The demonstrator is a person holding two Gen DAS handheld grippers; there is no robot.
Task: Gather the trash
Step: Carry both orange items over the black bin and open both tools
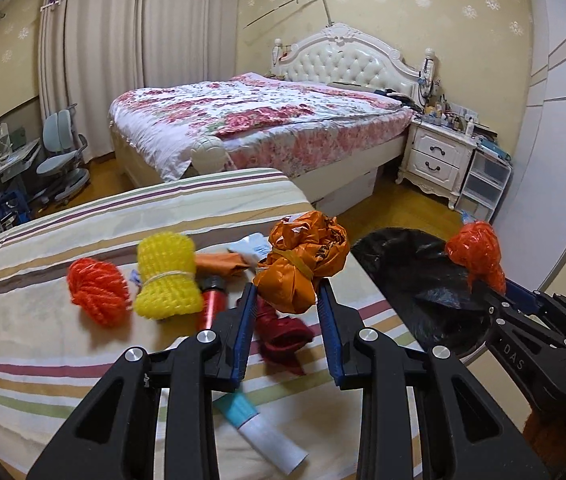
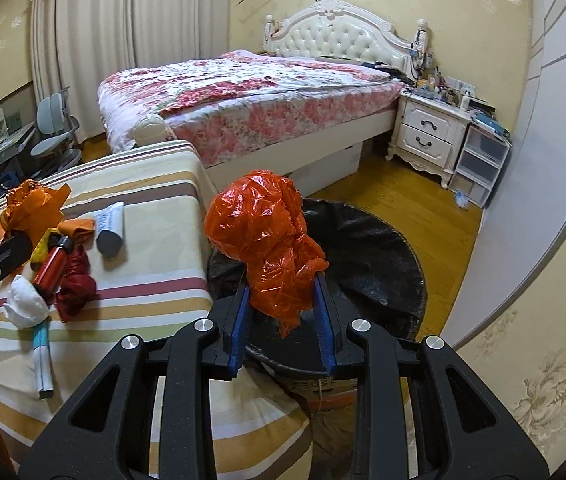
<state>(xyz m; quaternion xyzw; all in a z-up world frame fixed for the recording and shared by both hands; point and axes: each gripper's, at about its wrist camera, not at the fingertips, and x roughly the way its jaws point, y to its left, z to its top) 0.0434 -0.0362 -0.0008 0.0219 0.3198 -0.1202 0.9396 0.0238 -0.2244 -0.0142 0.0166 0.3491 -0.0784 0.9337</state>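
Left wrist view shows the left gripper [image 1: 285, 288] clamped on one knotted orange plastic bag [image 1: 303, 258], bound with a yellowish band and crinkled into a lumpy ball, held above the striped bedsheet [image 1: 43, 320]. On that sheet lie several loose pieces of trash: one coil of orange-red netting [image 1: 97, 286], one bundle of yellow foam mesh [image 1: 167, 276] tied at its waist with string, one shiny red cylinder [image 1: 213, 300] with a black cap, one crumpled dark red bag [image 1: 283, 332], one flat orange scrap [image 1: 223, 264], one white packet [image 1: 251, 248] partly behind the held bag, and one white tube with a teal end [image 1: 261, 428], partly covered by the gripper frame.

Right of the bed edge sits one round bin lined with a black plastic bag [image 1: 415, 280]; its glossy liner is wrinkled and its far rim is cut off by the other tool. The right gripper [image 2: 283, 292] is closed on one crumpled red-orange plastic bag [image 2: 267, 232], translucent and creased, held over that bin's liner [image 2: 383, 248]. In the right wrist view a white wad [image 2: 25, 304] also lies on the sheet, its material hard to make out.

Two beds appear: the striped one and a floral-covered bed [image 1: 263, 116] with a tufted white headboard. One white two-drawer nightstand [image 1: 439, 156] stands beside it, its top cluttered with items too small to identify.
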